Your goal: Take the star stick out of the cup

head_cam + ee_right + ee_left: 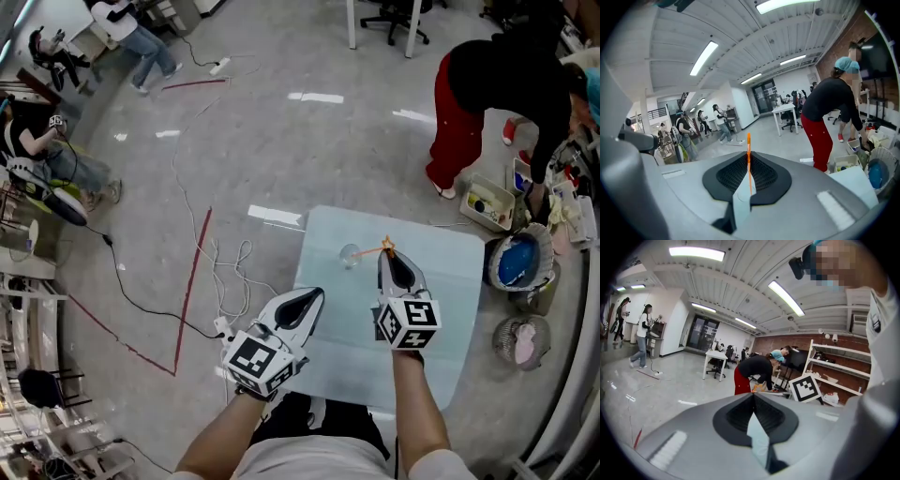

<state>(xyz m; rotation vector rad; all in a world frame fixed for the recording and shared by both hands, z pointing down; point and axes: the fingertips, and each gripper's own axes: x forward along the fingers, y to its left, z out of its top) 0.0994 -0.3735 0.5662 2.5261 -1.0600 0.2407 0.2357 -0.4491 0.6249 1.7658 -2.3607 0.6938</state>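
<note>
A clear cup point(350, 255) stands on the pale blue table point(441, 309) near its far edge. The thin orange star stick point(383, 247) slants from the cup's rim up to my right gripper point(389, 253). That gripper is shut on the stick. In the right gripper view the stick point(748, 161) runs upright between the closed jaws of the right gripper point(748, 154). I cannot tell whether the stick's low end is still inside the cup. My left gripper point(316, 293) hovers over the table's left edge, shut and holding nothing. The left gripper point(753, 397) shows only closed jaws.
A person in a black top and red trousers point(461, 122) bends over beyond the table's far right corner. A blue basin point(518, 262), a wire basket point(521, 339) and a box point(490, 201) stand to the right. Cables point(225, 281) lie on the floor at the left.
</note>
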